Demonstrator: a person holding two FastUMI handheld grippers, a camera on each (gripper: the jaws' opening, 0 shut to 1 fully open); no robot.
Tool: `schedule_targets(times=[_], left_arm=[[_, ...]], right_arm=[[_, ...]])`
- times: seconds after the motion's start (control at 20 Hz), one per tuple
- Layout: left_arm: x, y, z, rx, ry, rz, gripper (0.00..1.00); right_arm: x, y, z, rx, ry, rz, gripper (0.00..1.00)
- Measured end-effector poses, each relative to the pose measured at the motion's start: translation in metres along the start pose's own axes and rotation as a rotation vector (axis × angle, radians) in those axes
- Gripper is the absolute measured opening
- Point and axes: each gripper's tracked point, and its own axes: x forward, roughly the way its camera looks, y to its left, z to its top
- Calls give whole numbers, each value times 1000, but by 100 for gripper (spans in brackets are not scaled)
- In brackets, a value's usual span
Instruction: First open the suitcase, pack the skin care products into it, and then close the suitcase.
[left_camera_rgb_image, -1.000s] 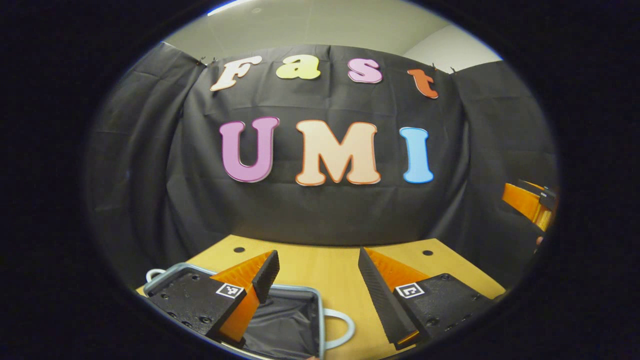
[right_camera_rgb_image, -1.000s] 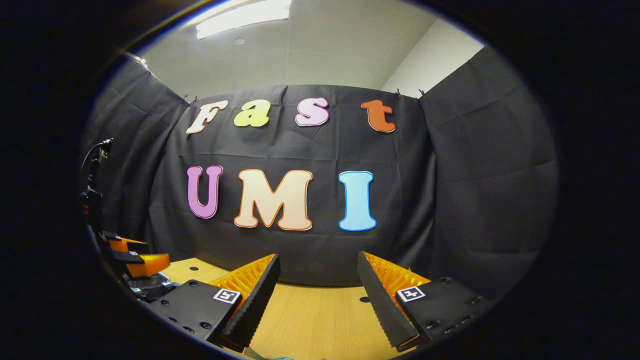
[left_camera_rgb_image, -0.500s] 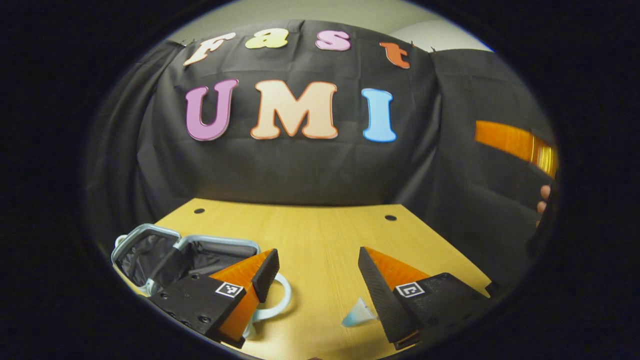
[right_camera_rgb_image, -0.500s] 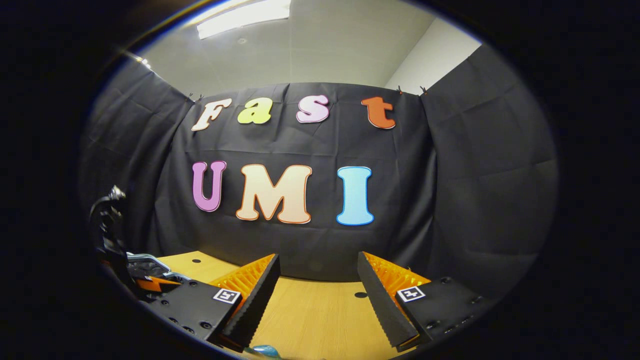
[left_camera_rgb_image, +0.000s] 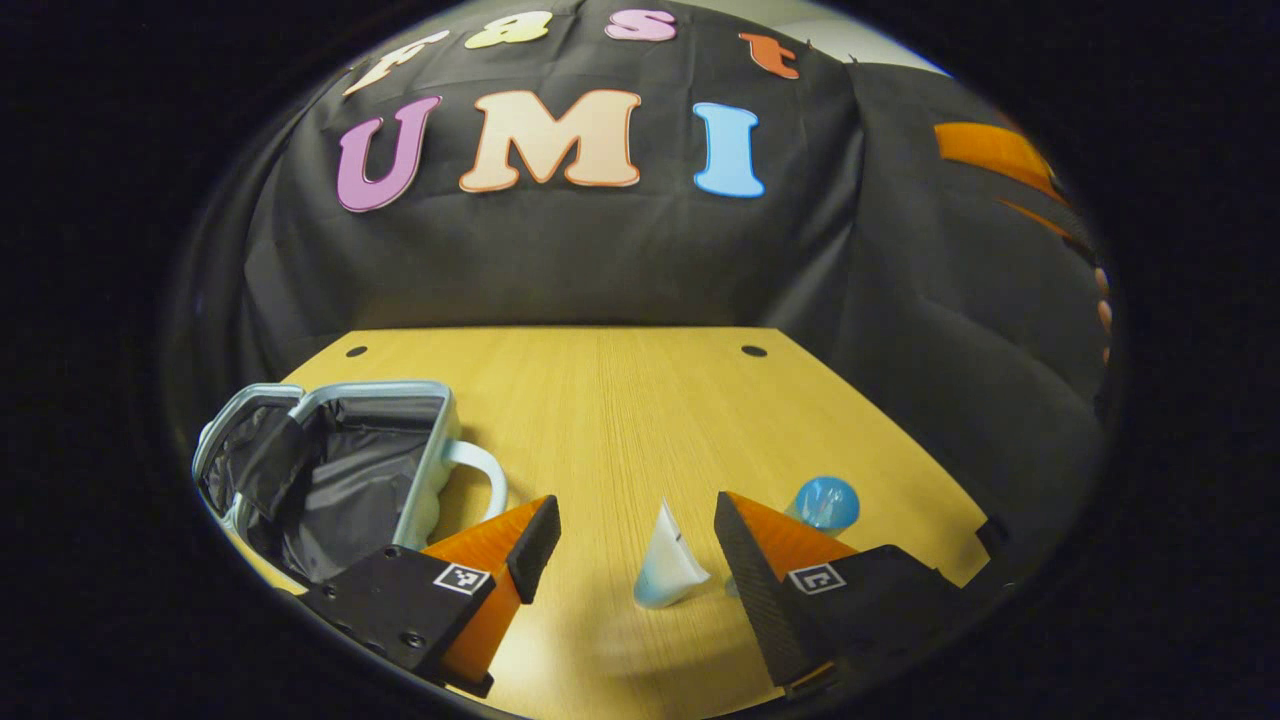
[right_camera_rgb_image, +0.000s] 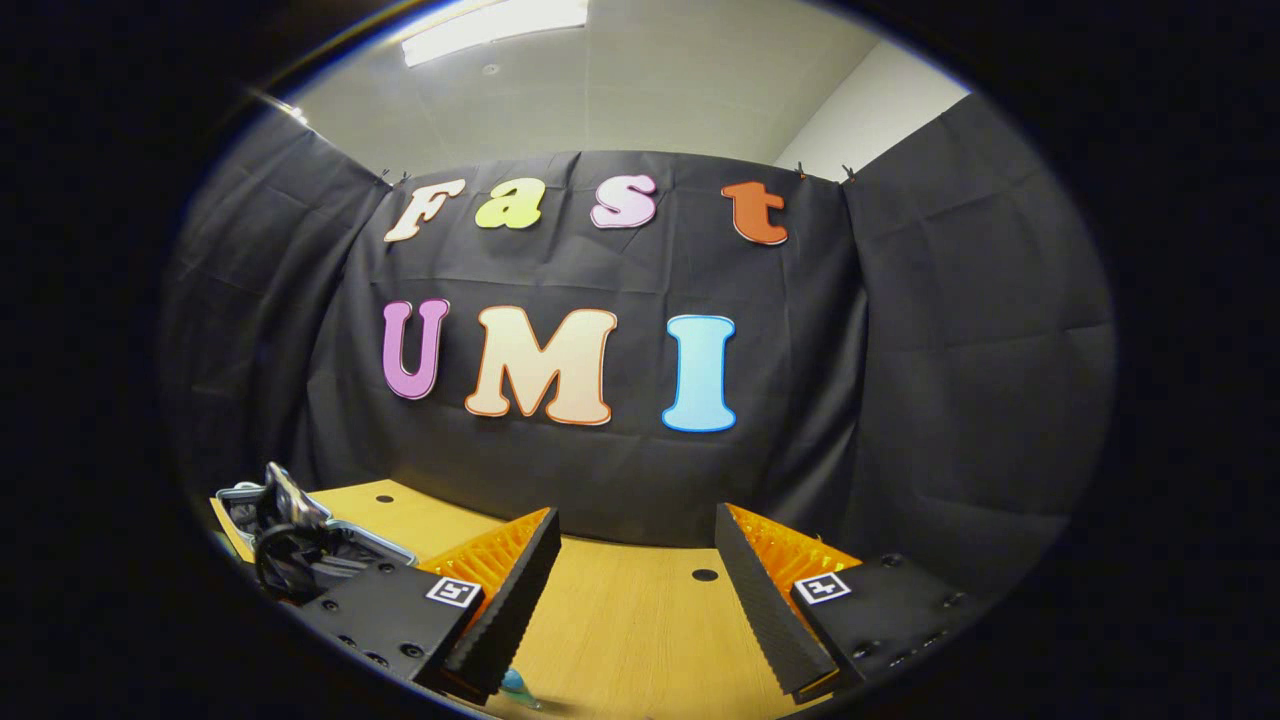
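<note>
The small suitcase (left_camera_rgb_image: 330, 460) lies open on the left of the wooden table (left_camera_rgb_image: 620, 400), with a pale shell, dark lining and a pale handle (left_camera_rgb_image: 485, 480). A white-and-blue tube (left_camera_rgb_image: 665, 570) stands on the table just ahead of my left gripper (left_camera_rgb_image: 632, 555), which is open and holds nothing. A blue-capped bottle (left_camera_rgb_image: 825, 502) sits behind its right finger. My right gripper (right_camera_rgb_image: 635, 590) is open above the table, holding nothing, and it also appears high at the right edge (left_camera_rgb_image: 995, 150). The suitcase rim (right_camera_rgb_image: 235, 495) is at far left, and a blue item (right_camera_rgb_image: 515, 685) lies low beside the left finger.
The black cloth wall closes off the back and right side of the table. Two small holes (left_camera_rgb_image: 753, 351) mark the table's far edge. Fingers of a hand (left_camera_rgb_image: 1102, 300) show at the far right. A dark cable (right_camera_rgb_image: 280, 545) loops near the suitcase.
The left gripper view has tipped downward: the open suitcase, the tube and the blue-capped bottle have come into sight on the table. The right gripper has barely shifted. Both stay open.
</note>
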Motion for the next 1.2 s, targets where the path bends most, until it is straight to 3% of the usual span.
schedule_targets(times=[0.15,0.35,0.45,0.5,0.8,1.2], left_arm=[[14,-3,-32,-11,63,-16,87],[27,-1,-52,-7,98,-17,68],[32,0,-53,-2,99,-10,45],[31,1,-52,1,101,-21,27],[6,11,-10,-9,71,-23,23],[-38,36,61,-13,-16,20,23]], right_arm=[[-5,2,-8,-19,19,11,97],[-11,13,-17,-40,32,43,98],[-14,20,-21,-40,35,65,98],[-15,25,-23,-38,38,77,98],[-15,54,-46,-8,62,157,97],[-16,98,-156,-13,251,260,98]])
